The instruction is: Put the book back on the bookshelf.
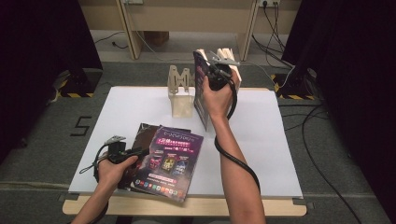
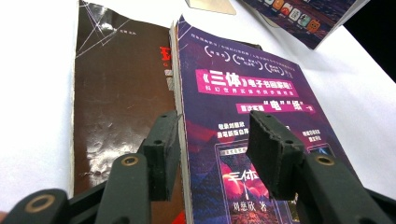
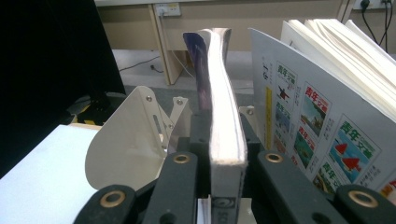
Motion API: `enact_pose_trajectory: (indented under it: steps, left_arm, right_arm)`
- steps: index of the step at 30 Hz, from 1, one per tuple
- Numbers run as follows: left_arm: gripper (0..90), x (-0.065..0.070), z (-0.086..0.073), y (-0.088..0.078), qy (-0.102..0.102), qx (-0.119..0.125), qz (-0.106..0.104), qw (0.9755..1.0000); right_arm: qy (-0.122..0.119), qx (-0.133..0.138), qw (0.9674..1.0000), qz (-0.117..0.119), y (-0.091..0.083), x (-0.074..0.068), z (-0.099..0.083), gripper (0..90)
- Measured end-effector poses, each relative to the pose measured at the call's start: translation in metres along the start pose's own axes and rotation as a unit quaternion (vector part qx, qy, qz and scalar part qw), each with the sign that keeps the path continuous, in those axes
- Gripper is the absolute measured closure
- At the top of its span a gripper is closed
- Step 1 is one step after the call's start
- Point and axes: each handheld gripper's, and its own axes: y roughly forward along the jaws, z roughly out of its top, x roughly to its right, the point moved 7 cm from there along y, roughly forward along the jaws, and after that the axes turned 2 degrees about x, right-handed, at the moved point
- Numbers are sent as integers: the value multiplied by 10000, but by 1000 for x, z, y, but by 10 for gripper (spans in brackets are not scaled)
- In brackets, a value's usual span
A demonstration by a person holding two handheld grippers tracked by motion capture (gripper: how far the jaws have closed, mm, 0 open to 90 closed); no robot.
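- High view: your right gripper (image 1: 219,70) holds a purple book (image 1: 201,91) upright above the far middle of the white table (image 1: 275,140), just right of the cream bookstand (image 1: 180,93). More books (image 1: 231,58) stand just behind your hand. Your left gripper (image 1: 122,153) rests low at the near left, at the edge of two flat books: a purple one (image 1: 170,163) lying over a dark brown one (image 1: 144,135).
- Left gripper view: your fingers (image 2: 163,149) stand about half open with nothing pinched. They straddle the seam where the purple cover (image 2: 243,116) overlaps the brown cover (image 2: 121,102). Keep this hand still and low, so the flat pair does not slide.
- Right gripper view: your jaws are closed on the book's lower edge, and its pages (image 3: 224,116) bow up and away. The stand's curved plate (image 3: 126,140) sits to the left, an open magazine (image 3: 327,121) to the right. Lower the book straight between them, keeping it vertical, and let go only once it leans safely.
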Motion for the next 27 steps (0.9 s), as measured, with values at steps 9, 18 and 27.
enact_pose_trajectory:
  steps: [9,18,27]
  left_arm:
    - [524,4,-2,1,33,-27,-19,10000]
    - [524,3,-2,2,29,-36,-6,10000]
    - [524,2,0,0,0,-20,-17,10000]
  right_arm:
    - [-4,-591,9983,-6,-13,1,-16,777]
    - [96,-1044,9945,-1,-14,7,-14,763]
    - [-70,-1109,9937,-168,-11,8,-14,818]
